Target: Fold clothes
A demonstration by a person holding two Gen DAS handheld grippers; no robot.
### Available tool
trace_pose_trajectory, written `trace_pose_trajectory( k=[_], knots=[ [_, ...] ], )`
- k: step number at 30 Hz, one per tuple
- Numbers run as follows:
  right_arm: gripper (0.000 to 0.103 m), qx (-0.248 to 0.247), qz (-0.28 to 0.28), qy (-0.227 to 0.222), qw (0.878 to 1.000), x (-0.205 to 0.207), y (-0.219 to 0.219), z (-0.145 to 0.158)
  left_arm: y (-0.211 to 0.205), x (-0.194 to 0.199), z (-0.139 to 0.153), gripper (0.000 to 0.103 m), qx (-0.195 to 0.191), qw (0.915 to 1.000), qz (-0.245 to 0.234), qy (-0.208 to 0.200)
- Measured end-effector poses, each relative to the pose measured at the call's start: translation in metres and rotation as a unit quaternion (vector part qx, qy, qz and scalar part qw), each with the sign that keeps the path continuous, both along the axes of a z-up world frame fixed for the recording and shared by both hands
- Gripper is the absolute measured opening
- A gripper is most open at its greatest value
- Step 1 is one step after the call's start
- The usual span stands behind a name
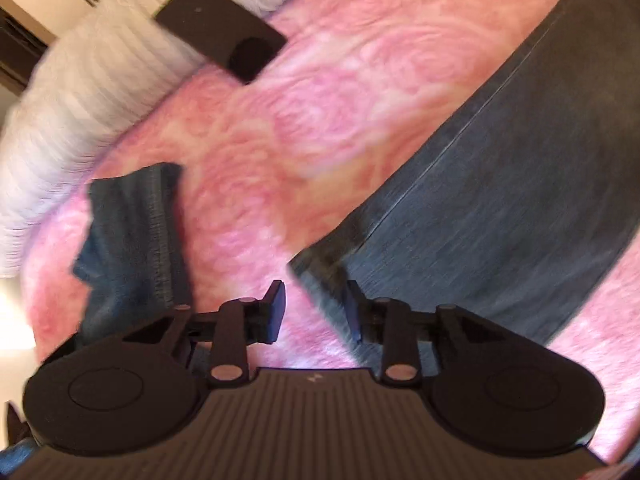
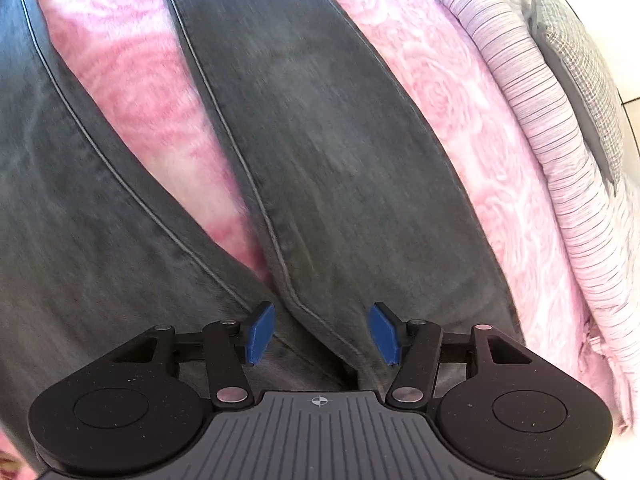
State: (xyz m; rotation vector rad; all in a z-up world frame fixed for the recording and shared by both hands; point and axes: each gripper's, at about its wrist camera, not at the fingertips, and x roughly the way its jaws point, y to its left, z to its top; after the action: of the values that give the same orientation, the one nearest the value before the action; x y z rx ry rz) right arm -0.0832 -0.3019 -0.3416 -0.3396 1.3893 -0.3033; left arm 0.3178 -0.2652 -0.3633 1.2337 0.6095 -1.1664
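Observation:
Dark grey jeans (image 2: 320, 128) lie spread on a pink rose-patterned blanket (image 2: 132, 72), the two legs running away from me with pink showing between them. My right gripper (image 2: 323, 334) is open, low over the crotch area where the legs meet, its blue pads (image 2: 260, 332) either side of the right leg's inner seam. In the left wrist view, my left gripper (image 1: 316, 312) is open just above the hem end of one jeans leg (image 1: 500, 200), with nothing held. The view is motion-blurred.
A folded blue denim piece (image 1: 132, 240) lies on the pink blanket (image 1: 300, 112) left of the left gripper. A flat black rectangular object (image 1: 220, 28) rests farther off near striped white bedding (image 1: 68, 112). Striped bedding (image 2: 560, 152) and a grey checked pillow (image 2: 580, 72) border the right.

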Motion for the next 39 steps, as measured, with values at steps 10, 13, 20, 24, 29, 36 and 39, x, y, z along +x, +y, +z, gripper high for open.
trace_pose_trajectory(
  k=[10, 13, 20, 24, 29, 36, 39],
  knots=[
    [0.056, 0.115, -0.252, -0.029, 0.961, -0.071, 0.018, 0.002, 0.090, -0.116, 0.029, 0.032, -0.004, 0.9958, -0.061, 0.068],
    [0.056, 0.165, -0.394, -0.068, 0.902, -0.110, 0.010, 0.001, 0.107, -0.177, 0.026, 0.032, 0.005, 0.9911, -0.104, 0.083],
    [0.056, 0.124, -0.555, -0.157, 0.807, -0.238, -0.007, 0.037, 0.122, -0.333, 0.037, 0.034, -0.023, 0.9660, -0.237, 0.102],
    [0.056, 0.119, -0.650, -0.250, 0.708, -0.347, -0.045, 0.047, 0.110, -0.439, 0.041, 0.041, -0.041, 0.9407, -0.315, 0.119],
    [0.056, 0.169, -0.667, -0.352, 0.634, -0.436, -0.093, 0.012, 0.079, -0.568, 0.026, 0.043, -0.047, 0.9256, -0.357, 0.115],
    [0.041, 0.280, -0.654, -0.480, 0.512, -0.490, -0.107, -0.032, 0.038, -0.668, -0.019, 0.041, -0.013, 0.9152, -0.399, 0.056],
    [0.014, 0.306, -0.654, -0.463, 0.514, -0.500, -0.118, -0.033, 0.028, -0.679, -0.025, 0.016, 0.016, 0.9101, -0.411, 0.052]
  ],
)
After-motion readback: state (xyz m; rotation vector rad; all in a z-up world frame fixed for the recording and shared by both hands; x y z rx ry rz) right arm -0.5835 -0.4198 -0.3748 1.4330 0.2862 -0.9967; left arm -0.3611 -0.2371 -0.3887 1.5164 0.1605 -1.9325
